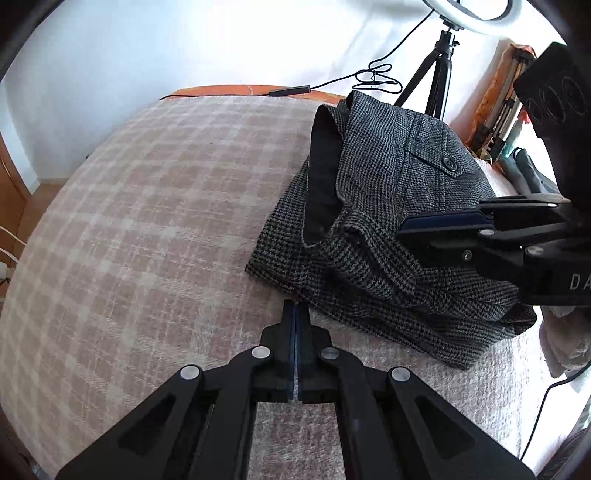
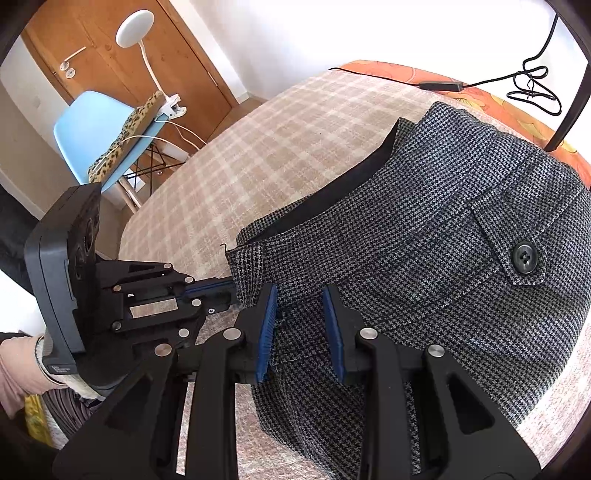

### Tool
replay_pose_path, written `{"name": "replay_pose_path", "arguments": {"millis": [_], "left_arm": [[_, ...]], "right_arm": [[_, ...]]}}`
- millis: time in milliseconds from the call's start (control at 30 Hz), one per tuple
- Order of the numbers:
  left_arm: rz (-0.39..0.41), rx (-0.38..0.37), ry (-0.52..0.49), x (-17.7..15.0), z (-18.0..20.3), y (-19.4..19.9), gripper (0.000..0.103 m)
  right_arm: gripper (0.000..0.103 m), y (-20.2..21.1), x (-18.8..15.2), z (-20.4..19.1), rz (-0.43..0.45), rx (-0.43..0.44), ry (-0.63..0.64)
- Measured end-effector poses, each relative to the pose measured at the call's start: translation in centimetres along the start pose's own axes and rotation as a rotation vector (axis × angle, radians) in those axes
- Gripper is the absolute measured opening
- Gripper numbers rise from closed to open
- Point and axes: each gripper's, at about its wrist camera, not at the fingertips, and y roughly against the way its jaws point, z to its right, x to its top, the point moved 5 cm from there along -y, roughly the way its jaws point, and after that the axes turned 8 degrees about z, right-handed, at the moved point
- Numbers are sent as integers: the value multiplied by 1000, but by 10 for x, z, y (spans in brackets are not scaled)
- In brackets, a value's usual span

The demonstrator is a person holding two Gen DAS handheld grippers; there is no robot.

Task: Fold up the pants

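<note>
Grey houndstooth pants [image 1: 388, 206] lie folded in a thick stack on the checked blanket [image 1: 147, 221], with a buttoned pocket flap [image 2: 517, 254] on top and the black lining showing at the waist. My left gripper [image 1: 296, 306] is shut and empty; its tips meet the near left edge of the stack. In the right wrist view the left gripper [image 2: 227, 290] reaches that edge from the left. My right gripper [image 2: 300, 288] hovers over the stack's near part with its blue pads [image 2: 267, 325] apart and fabric lying beneath the gap. From the left wrist view the right gripper [image 1: 402, 230] comes in from the right.
A ring light on a black tripod [image 1: 439, 74] and a looped cable [image 1: 376, 77] stand past the far edge. A blue chair [image 2: 92, 125], a white lamp [image 2: 135, 22] and a wooden door [image 2: 122, 44] lie beyond the left side. A person's hand [image 2: 18, 369] holds the left gripper.
</note>
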Motion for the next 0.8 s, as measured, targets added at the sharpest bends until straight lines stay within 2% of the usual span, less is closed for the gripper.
{"name": "replay_pose_path", "arguments": {"millis": [67,167,300,533,700,800], "left_arm": [[11,8,-11,0,1,0,0],[-2,-10,58,4,-5,-3,0],[-1,-39,101,4,-12,-5,0],[25,-2,54,3,-7,-4,0],[20,-33,113,5,-13,-5,0],[13,-42,94,6,-12,-6,0]], "right_arm": [[28,0,0,1,-1,3,-5],[28,0,0,1,-2,2,-5],[29,0,0,0,-3,-2,-5],[30,-1,0,1,-1,1,-14],[30,-1,0,0,1,0,-15],[30,-1,0,0,1,0,-16]]}}
